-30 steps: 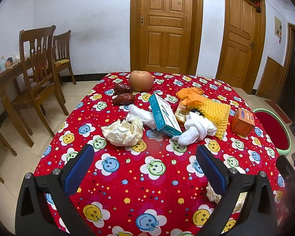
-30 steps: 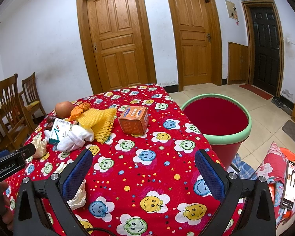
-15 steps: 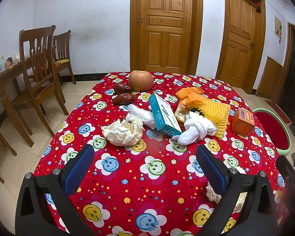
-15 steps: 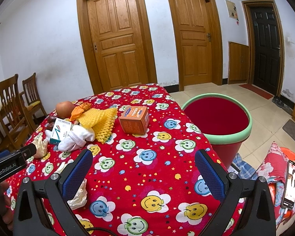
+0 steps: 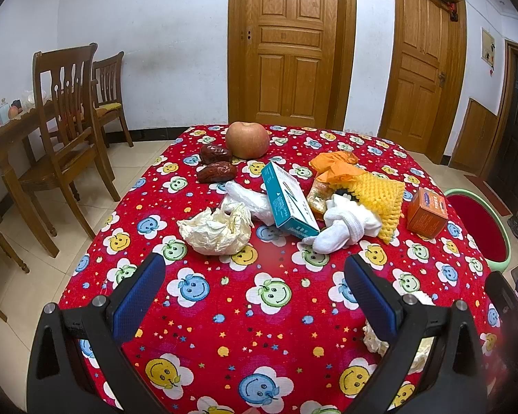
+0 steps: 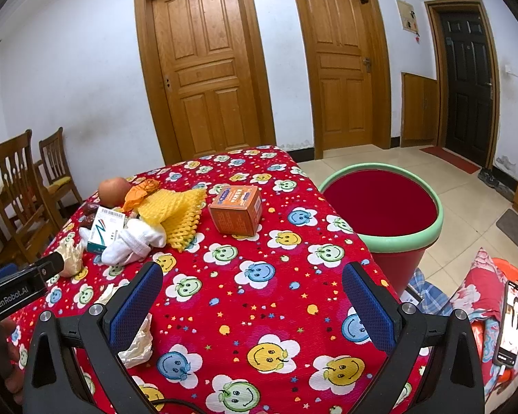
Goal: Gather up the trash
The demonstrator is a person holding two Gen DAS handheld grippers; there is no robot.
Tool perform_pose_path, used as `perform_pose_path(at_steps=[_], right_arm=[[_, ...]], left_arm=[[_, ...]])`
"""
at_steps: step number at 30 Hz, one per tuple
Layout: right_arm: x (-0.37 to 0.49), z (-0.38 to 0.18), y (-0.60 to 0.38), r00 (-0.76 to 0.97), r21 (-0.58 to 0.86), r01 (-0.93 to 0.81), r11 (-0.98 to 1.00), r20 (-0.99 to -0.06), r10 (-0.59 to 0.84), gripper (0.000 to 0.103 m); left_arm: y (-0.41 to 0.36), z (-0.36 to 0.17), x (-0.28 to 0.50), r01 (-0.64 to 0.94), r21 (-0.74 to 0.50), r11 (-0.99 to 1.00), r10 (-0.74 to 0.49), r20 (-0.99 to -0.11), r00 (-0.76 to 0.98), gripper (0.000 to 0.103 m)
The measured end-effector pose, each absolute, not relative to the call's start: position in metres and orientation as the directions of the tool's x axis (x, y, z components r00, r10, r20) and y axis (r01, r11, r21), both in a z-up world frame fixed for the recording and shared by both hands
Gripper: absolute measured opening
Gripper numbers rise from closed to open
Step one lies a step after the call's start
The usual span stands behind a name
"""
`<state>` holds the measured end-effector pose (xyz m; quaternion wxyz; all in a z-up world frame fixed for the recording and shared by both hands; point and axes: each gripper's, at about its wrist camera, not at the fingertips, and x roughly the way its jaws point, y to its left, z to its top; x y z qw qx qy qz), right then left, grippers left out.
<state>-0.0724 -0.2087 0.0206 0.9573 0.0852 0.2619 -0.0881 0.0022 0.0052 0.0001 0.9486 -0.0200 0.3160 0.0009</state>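
Your left tongs (image 5: 255, 296) are spread wide with nothing between the blue pads, hovering low over the near edge of the worktop (image 5: 259, 345) with its red smiley cloth. Straight ahead of them, a little to the left, lies a crumpled wad of paper (image 5: 216, 229). Just beyond it sits a white plastic bag (image 5: 248, 200), touching a teal box (image 5: 288, 205) that leans tilted. To the right of the box are knotted white socks (image 5: 345, 227), a yellow foam net (image 5: 380, 196) and an orange wrapper (image 5: 335, 167). Farther back you have an apple (image 5: 247, 139) and two dates (image 5: 216, 164) just beside it. An orange box (image 5: 426, 212) stands apart on the far right.

Your right tongs (image 6: 252, 300) are also wide open and hold nothing. Another crumpled paper (image 6: 136, 343) lies just beside and partly behind their left finger. The orange box (image 6: 236, 210) is ahead, slightly left. The red bin with the green rim (image 6: 383, 214) stands on the floor ahead to the right, close against the worktop's edge.
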Motion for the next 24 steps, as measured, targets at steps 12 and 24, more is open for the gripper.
perform_pose_path(at_steps=[12, 24], right_arm=[[-0.043, 0.020, -0.221, 0.816, 0.164, 0.169, 0.972, -0.576, -0.044, 0.103], [0.009, 0.018, -0.234, 0.769, 0.126, 0.130, 0.984, -0.639, -0.019, 0.103]], left_arm=[[0.018, -0.002, 0.021, -0.031, -0.053, 0.998, -0.009, -0.627, 0.779, 0.101], [0.041, -0.010, 0.059, -0.083, -0.054, 0.995, 0.025, -0.676, 0.736, 0.101]])
